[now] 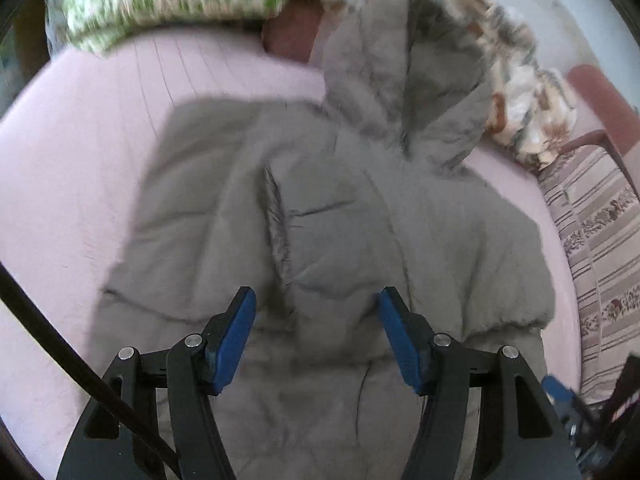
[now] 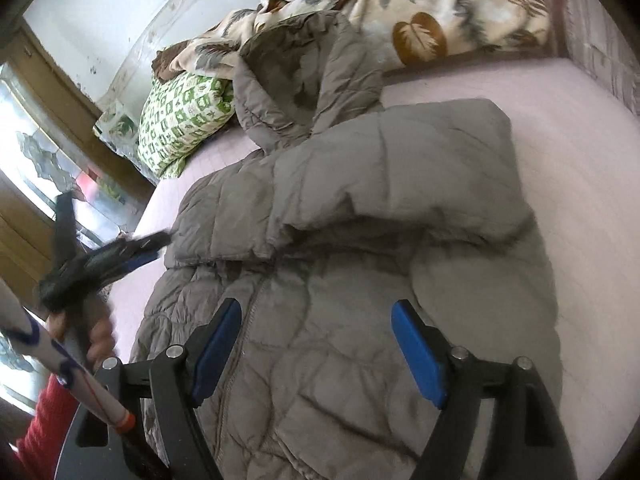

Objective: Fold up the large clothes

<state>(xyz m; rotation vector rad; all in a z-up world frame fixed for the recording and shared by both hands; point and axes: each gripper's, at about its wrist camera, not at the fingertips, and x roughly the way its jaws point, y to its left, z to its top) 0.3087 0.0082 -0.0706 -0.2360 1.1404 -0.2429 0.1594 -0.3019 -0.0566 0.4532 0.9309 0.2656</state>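
A grey quilted hooded jacket (image 1: 320,208) lies flat on the pink bed sheet (image 1: 80,152), hood (image 1: 400,72) towards the far side. In the right wrist view a sleeve (image 2: 400,176) is folded across the jacket's (image 2: 320,320) chest. My left gripper (image 1: 316,304) hovers over the jacket's lower front, open, with nothing between its blue pads (image 1: 236,336). My right gripper (image 2: 316,312) is open above the zip area, holding nothing. The left gripper (image 2: 120,248) also shows there, blurred, at the jacket's left edge in a hand with a red sleeve (image 2: 44,420).
A green-and-white pillow (image 2: 180,120) and a leaf-print blanket (image 2: 420,12) lie at the bed's far side by the hood. A striped patterned fabric (image 1: 600,248) borders the bed. A black cable (image 1: 72,356) crosses the left wrist view. A window (image 2: 36,160) is at left.
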